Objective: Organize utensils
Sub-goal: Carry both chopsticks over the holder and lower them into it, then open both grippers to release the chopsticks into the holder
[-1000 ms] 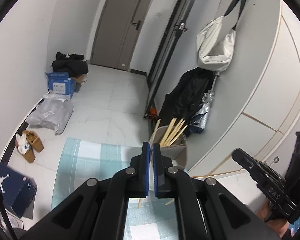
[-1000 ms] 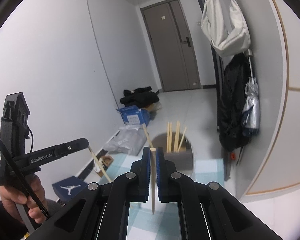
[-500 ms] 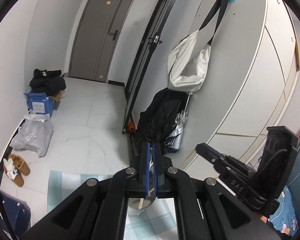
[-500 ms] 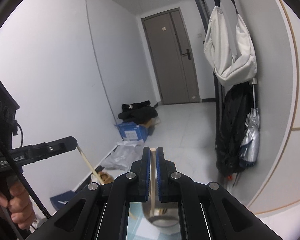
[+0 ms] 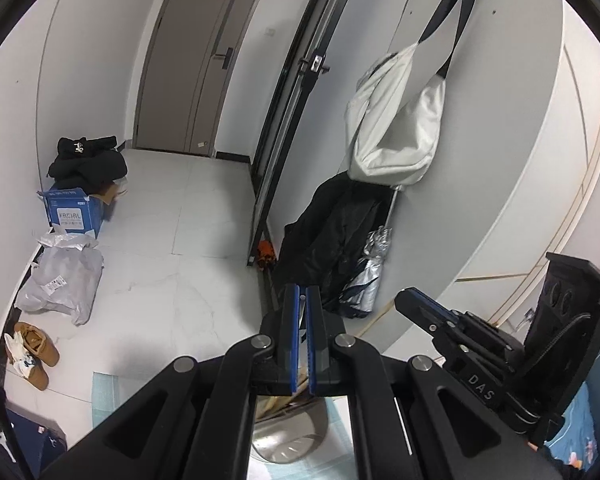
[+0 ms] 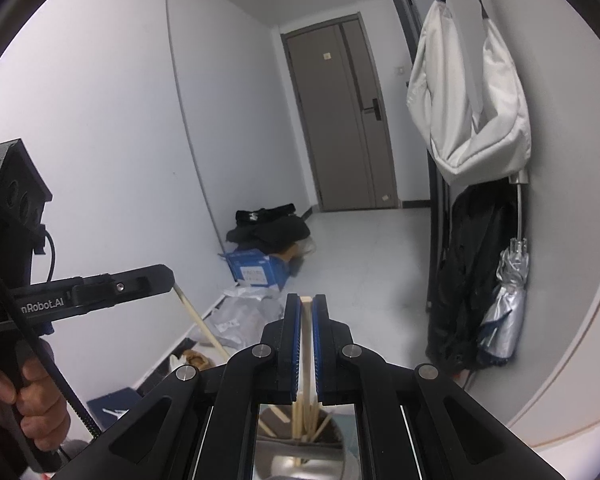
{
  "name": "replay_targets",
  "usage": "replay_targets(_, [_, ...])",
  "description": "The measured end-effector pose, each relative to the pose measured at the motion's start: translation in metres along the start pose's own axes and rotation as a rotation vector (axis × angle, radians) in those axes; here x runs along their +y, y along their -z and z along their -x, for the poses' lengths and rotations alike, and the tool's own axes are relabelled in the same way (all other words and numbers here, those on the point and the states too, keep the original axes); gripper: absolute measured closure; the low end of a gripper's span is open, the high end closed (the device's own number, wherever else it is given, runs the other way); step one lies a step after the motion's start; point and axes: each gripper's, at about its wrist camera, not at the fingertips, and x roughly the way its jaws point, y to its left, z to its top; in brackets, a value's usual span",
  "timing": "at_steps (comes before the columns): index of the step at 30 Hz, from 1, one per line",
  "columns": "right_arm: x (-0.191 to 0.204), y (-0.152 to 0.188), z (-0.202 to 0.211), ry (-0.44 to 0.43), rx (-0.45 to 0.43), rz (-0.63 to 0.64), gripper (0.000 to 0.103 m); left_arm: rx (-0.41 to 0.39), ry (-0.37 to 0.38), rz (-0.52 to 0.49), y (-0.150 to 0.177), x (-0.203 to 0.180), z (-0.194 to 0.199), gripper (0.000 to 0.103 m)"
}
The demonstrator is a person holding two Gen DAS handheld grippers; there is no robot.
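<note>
Fingers of the right gripper are clamping one chopstick upright; the left gripper is pinching another chopstick, seen in the right view. Both have been lifting over the last second, so the steel holder with its chopsticks is now sitting directly beneath, probably ready for dropping them in.

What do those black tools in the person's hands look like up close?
Each gripper is black, with angular linkage arms, silver pivot bolts and two flat fingers faced with blue pads. The left gripper carries white lettering and a black cable; the right gripper reads "DAS".
</note>
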Motion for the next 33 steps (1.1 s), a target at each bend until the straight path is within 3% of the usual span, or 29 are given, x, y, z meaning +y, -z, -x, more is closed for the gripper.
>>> replay_targets(11, [-0.012, 0.029, -0.032, -0.072, 0.083, -0.021, 0.098, 0.108, -0.025, -0.053, 0.013, 0.009, -0.029, 0.103])
replay_targets(23, [-0.003, 0.074, -0.056, -0.105, 0.18, 0.012, 0.097, 0.206, -0.026, 0.001, 0.035, 0.021, -0.056, 0.103])
replay_targets(33, [-0.006, 0.089, -0.07, -0.109, 0.245, -0.001, 0.095, 0.233, -0.025, 0.008, 0.047, 0.02, -0.059, 0.103])
